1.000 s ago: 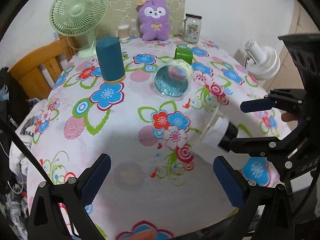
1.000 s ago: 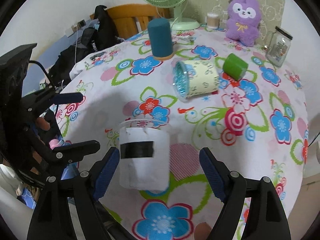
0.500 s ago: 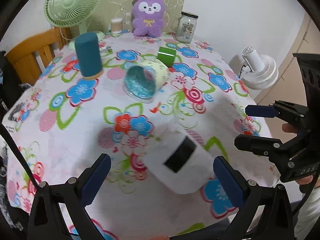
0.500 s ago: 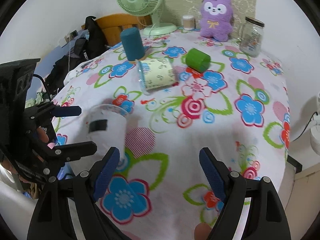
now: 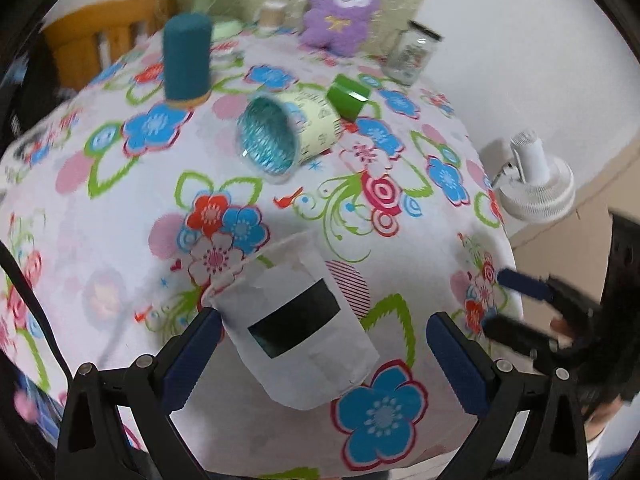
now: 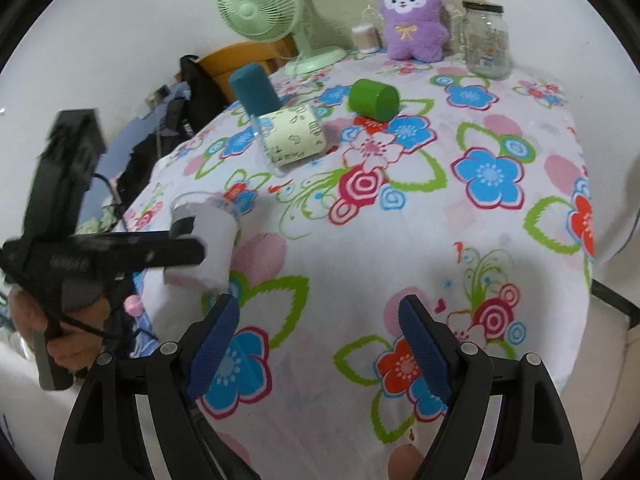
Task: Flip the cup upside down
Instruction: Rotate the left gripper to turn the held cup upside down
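- The cup, white with a black band, is standing upright, rim up, on the flowered tablecloth near the table's front edge; it looks tilted in the left wrist view.
- The left gripper is sitting around the cup with its fingers spread wide: the left pad is just beside or touching the cup wall, which one cannot be told; the right pad is standing clear at 3 o'clock of the cup.
- In the right wrist view the left gripper is crossing in front of the cup at 9 o'clock.
- The right gripper is hanging over bare cloth with its fingers parted and grasping nothing, well apart from the cup.
- At 12 o'clock of the cup, a pale yellow cup with a teal inside is lying on its side; a green cylinder is touching or just beside it.
- A teal canister is standing at 11 o'clock.
- Along the far edge, a purple plush toy, a glass jar and a green fan are standing.
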A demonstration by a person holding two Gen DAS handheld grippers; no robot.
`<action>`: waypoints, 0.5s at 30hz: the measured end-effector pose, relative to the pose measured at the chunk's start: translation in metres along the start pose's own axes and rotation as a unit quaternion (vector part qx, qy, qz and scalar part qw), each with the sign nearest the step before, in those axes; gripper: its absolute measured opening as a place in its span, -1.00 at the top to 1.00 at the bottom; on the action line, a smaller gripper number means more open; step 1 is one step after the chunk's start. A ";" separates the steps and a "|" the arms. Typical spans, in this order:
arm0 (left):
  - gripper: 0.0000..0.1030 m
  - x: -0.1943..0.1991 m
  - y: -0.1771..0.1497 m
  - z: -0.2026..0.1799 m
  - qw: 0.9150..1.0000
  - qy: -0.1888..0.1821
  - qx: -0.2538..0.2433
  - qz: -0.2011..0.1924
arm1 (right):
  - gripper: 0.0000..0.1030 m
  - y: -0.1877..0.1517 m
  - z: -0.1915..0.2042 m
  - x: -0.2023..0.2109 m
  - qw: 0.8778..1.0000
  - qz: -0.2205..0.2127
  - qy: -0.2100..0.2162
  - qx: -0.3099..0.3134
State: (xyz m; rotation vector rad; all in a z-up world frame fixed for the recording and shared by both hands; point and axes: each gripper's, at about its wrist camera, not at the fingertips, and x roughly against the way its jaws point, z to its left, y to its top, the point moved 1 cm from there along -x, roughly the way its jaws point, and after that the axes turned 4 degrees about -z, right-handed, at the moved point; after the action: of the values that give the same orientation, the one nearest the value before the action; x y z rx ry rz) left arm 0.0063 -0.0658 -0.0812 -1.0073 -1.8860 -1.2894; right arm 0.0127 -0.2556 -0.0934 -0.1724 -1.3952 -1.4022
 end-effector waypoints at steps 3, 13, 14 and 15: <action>-1.00 -0.007 0.000 0.007 0.999 -0.002 0.052 0.017 | -0.63 -0.007 0.003 0.002 1.000 -0.002 0.027 0.012; -1.00 -0.032 -0.002 0.013 0.994 0.044 0.091 0.049 | -0.63 -0.018 0.008 0.007 0.998 -0.017 0.059 0.027; -1.00 -0.033 -0.002 0.015 0.993 0.046 0.094 0.049 | -0.63 -0.019 0.007 0.007 0.998 -0.017 0.059 0.025; -1.00 -0.035 -0.003 0.016 0.993 0.048 0.096 0.052 | -0.63 -0.020 0.006 0.007 0.998 -0.018 0.058 0.023</action>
State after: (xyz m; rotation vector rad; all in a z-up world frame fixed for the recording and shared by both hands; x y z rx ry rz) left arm 0.0206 -0.0600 -0.1164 -0.9143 -1.8202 -1.0563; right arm -0.0075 -0.2607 -0.0990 -0.0362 -1.3394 -1.3862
